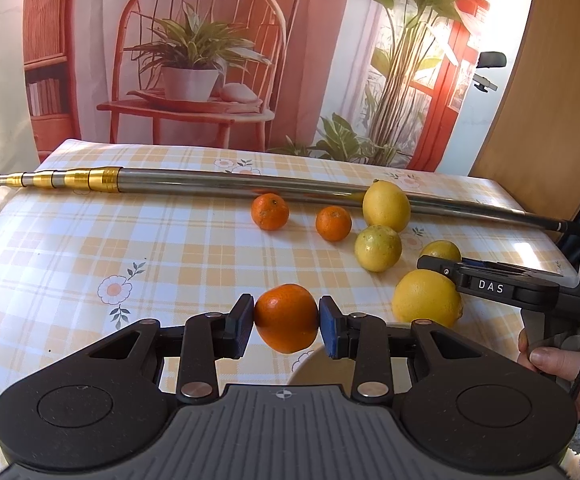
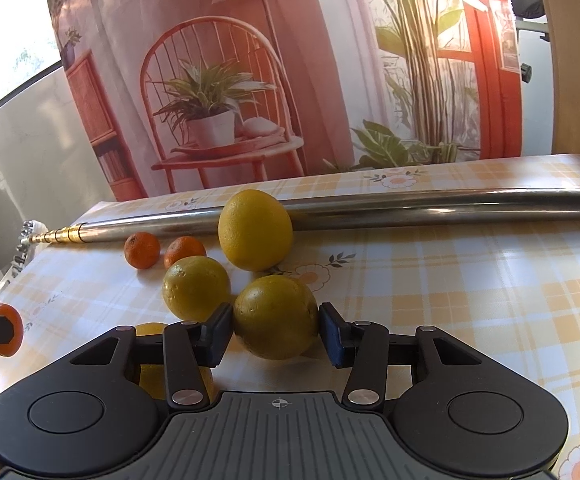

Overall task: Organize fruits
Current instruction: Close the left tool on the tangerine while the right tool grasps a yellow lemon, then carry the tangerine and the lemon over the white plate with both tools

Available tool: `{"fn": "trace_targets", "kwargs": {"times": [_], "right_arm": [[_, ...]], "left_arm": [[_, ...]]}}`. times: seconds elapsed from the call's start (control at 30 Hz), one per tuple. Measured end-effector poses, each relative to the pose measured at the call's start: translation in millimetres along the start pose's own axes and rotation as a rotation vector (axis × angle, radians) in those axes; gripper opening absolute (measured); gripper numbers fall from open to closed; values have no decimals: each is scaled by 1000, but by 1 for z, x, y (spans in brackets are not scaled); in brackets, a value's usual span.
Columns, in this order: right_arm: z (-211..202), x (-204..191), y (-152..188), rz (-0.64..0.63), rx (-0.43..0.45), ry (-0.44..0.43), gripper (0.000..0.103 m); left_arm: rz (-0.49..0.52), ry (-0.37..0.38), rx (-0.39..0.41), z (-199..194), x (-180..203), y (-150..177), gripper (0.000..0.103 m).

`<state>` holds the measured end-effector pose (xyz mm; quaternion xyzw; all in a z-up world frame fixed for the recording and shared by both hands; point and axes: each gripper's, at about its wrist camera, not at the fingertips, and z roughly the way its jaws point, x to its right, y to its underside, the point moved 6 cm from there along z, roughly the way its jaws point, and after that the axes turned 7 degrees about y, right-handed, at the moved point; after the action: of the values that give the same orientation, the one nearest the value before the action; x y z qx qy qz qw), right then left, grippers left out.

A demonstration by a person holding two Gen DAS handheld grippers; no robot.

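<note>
Checked tablecloth (image 1: 130, 240): left hand-held gripper (image 1: 286, 320) clamps a tangerine (image 1: 286, 318); right hand-held gripper (image 2: 276, 326) apparently grips a lemon (image 2: 275, 316).

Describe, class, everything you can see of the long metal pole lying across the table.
The metal pole is a long, shiny steel-looking tube lying flat across the far part of the checked tablecloth. At its left end it narrows into gold telescoping sections; its right end turns dark near the table edge. A large lemon sits in front of it, apparently against it. Neither gripper touches it.

Bright sunlight from the right, tablecloth (image 2: 510, 280) glare, fisheye-curved edges
</note>
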<state>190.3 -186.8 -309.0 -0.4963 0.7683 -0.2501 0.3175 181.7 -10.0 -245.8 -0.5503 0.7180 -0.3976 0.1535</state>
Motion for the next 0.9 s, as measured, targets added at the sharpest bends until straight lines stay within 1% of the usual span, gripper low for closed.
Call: {"fn": "trace_targets", "kwargs": {"times": [0.17, 0.37, 0.8, 0.9], "right_arm": [[-7, -2, 3, -6, 30, 29, 43], [-22, 6, 9, 53, 64, 52, 42], [-24, 8, 9, 60, 69, 59, 42], [-26, 10, 9, 72, 84, 58, 42]], "left_arm": [[-4, 7, -9, 0, 1, 4, 37], [-10, 12, -17, 0, 1, 9, 37], [-26, 11, -18, -4, 0, 15, 37], [-22, 11, -15, -5, 1, 15, 37]]}}
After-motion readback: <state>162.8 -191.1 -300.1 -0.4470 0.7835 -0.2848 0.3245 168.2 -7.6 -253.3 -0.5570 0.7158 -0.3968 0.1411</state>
